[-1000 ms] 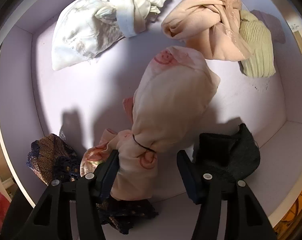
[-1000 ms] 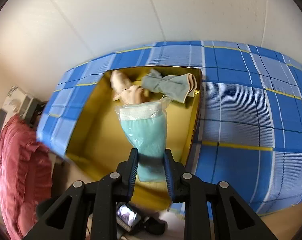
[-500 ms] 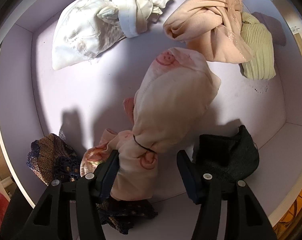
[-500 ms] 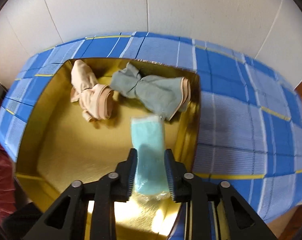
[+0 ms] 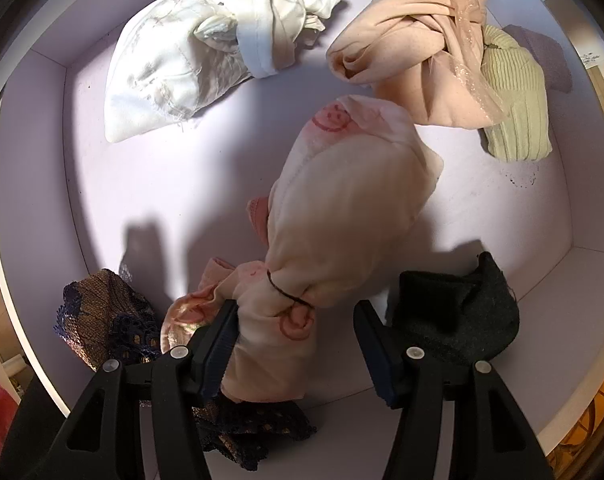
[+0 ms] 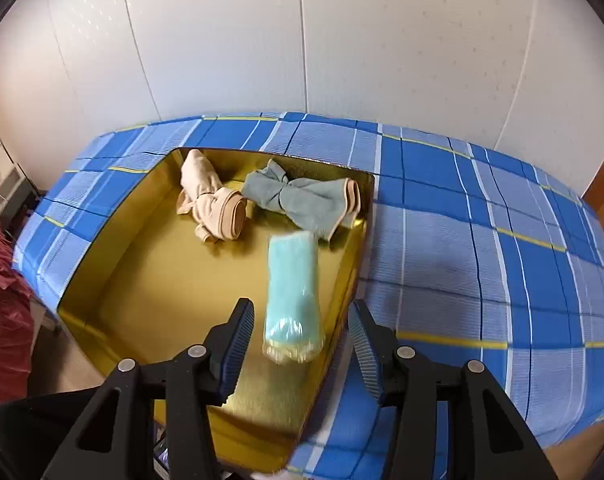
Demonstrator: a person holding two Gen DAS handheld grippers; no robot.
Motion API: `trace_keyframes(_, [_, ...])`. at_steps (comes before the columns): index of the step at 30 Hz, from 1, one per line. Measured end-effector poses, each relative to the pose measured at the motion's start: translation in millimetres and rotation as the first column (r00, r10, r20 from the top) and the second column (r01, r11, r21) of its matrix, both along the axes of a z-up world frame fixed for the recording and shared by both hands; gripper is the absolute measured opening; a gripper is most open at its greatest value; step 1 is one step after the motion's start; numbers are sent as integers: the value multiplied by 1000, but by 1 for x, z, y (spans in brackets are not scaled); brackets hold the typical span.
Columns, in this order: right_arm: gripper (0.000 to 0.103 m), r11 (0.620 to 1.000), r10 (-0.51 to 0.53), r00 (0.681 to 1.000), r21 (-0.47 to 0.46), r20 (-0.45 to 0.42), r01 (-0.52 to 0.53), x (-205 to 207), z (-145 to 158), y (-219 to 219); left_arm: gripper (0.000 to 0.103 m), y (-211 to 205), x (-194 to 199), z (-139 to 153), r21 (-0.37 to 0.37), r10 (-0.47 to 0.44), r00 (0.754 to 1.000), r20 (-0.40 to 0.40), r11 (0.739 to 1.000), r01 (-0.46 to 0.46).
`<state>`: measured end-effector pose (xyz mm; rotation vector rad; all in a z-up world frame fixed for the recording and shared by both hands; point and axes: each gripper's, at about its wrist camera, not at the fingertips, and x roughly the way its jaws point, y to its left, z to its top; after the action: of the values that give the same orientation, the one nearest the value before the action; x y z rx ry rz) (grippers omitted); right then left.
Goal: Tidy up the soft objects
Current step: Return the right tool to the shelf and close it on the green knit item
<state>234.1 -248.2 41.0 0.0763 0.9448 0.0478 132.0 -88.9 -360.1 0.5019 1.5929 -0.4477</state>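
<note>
In the left wrist view my left gripper (image 5: pixel 296 334) is open over a pale lilac box (image 5: pixel 34 184). A cream bundle with pink smiley prints (image 5: pixel 342 216) lies between its fingers, against the left one. In the right wrist view my right gripper (image 6: pixel 302 340) is open. A turquoise cloth in a clear bag (image 6: pixel 292 292) is blurred just beyond the fingertips, over the gold tray (image 6: pixel 150 280). A beige roll (image 6: pixel 212 202) and a grey-green knotted cloth (image 6: pixel 302 200) lie at the tray's far end.
The lilac box also holds a white bundle (image 5: pixel 206 48), a peach knotted cloth (image 5: pixel 418 52), a pale green ribbed piece (image 5: pixel 514 100), a black cloth (image 5: pixel 458 312) and a dark lace piece (image 5: pixel 106 316). The gold tray rests on a blue plaid cover (image 6: pixel 482 240). A white wall stands behind.
My right gripper moved over the gold tray, opened and let go of the turquoise bagged cloth. The left gripper and the smiley bundle have hardly moved.
</note>
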Motion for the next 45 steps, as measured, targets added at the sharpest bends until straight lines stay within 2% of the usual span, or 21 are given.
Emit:
trace_keyframes(7, [51,996,55,995,64,88,-60,-66,-3,-13,57,6,2,2,-19,19,1000,-3,1000,-20])
trace_keyframes(10, [51,988,107,989,96,102,-117,-97,-15,-13,48,12,6,5,-21,35,999,5,999,-35])
trace_keyframes(13, [51,972,162,984,161,78,-173,-127,-37,-9,39,24,12,7,-47,85,996,-4,995,-85])
trace_keyframes(16, [51,956,209,978,207,25,-210,-150,-66,1,37,33,17,9,-76,124,992,-18,989,-125])
trace_keyframes(19, [51,952,237,969,215,-66,-219,-160,-103,14,36,36,17,10,-75,116,993,-13,990,-116])
trace_keyframes(22, [52,962,208,950,224,-234,-156,-156,-154,22,34,39,16,13,-79,111,994,-10,991,-111])
trace_keyframes(24, [52,977,151,919,199,-365,-81,-148,-195,22,33,38,16,15,-87,119,993,-13,989,-120])
trace_keyframes(27, [52,987,57,858,157,-510,28,-138,-247,14,32,44,16,18,-102,125,992,-23,987,-127])
trace_keyframes(30, [57,978,-12,823,163,-568,127,-134,-281,-1,31,42,18,24,-107,117,993,-24,987,-119])
trace_keyframes(36, [59,961,-57,830,194,-555,196,-120,-303,-13,28,42,18,45,-119,79,997,-9,990,-80])
trace_keyframes(39, [60,963,-67,830,183,-553,200,-116,-307,-14,28,42,18,58,-123,60,998,4,991,-59])
trace_keyframes(41, [60,963,-68,821,179,-566,203,-114,-314,-15,27,43,18,66,-124,46,999,12,991,-44])
trace_keyframes(45, [60,941,-56,796,235,-603,245,-114,-332,-19,27,44,14,82,-114,5,999,32,993,-1])
